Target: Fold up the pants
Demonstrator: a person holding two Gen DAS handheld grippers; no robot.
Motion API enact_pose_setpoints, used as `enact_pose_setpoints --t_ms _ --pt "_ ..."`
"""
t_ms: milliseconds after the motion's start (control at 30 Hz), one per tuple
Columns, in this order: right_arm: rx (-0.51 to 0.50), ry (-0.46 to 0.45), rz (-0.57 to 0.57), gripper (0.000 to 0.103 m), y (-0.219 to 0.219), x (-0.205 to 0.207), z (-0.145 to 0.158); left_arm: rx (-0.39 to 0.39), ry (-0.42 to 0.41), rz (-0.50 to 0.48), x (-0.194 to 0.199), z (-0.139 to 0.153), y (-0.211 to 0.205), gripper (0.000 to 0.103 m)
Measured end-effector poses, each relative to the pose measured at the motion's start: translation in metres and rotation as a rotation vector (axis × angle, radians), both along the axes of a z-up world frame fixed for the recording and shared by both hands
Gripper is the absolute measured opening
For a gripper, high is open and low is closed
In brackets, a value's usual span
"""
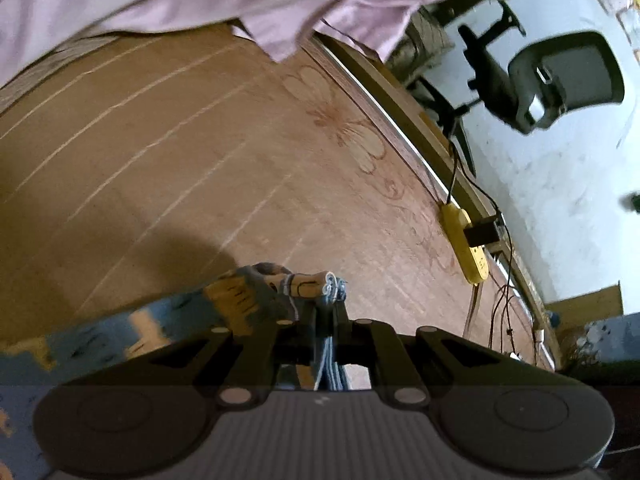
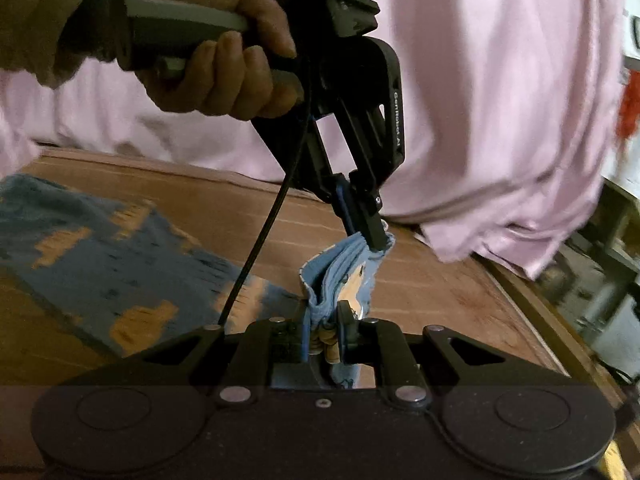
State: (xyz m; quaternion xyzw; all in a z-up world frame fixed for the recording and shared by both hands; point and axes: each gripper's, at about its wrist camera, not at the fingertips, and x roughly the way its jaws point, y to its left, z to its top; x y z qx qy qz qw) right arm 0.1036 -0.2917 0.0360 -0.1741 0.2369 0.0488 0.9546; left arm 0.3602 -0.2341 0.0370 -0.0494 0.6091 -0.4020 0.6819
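- My left gripper (image 2: 370, 236) has its jaws clamped on a bunched edge of the blue pants (image 2: 100, 264); the cloth hangs pleated beneath them. From my left wrist camera the same gripper (image 1: 330, 300) shows denim-blue layers pinched tight between its jaws.
- My right gripper (image 2: 326, 320) is likewise closed on the pants, gripping the same bunched edge a little further along, so the two grips sit near each other with a short fold of cloth between.
- I judge both grips are set on one end of the garment so that I can lift and carry that end over the rest in a single fold.
- The rest of the pants, blue with orange patches, lies flat on the brown surface (image 2: 440, 288) toward its left side, giving the lifted end something to land on.
- My hand (image 2: 224, 56) wraps the left gripper's handle, tilting it down toward the cloth.
- A yellow power strip (image 1: 466, 244) rests at the surface's far right edge, well apart from the pants, so it should not snag.
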Motion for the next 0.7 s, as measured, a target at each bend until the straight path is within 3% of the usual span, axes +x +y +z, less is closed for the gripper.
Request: enact_pose_setpoints --t_ms 267,533,700 --pt "0.105 0.061 0.178 0.014 0.039 -0.004 0.001 -0.002 0.011 0.1 -0.009 -0.006 0.091 0.008" --pt "0.165 0.196 0.254 0.013 0.071 0.008 -0.028 0.045 0.028 0.153 -0.013 -0.053 0.142 0.008" --pt "0.168 0.251 0.265 0.013 0.083 0.017 -0.047 0.034 0.044 0.161 -0.012 -0.081 0.162 0.008"
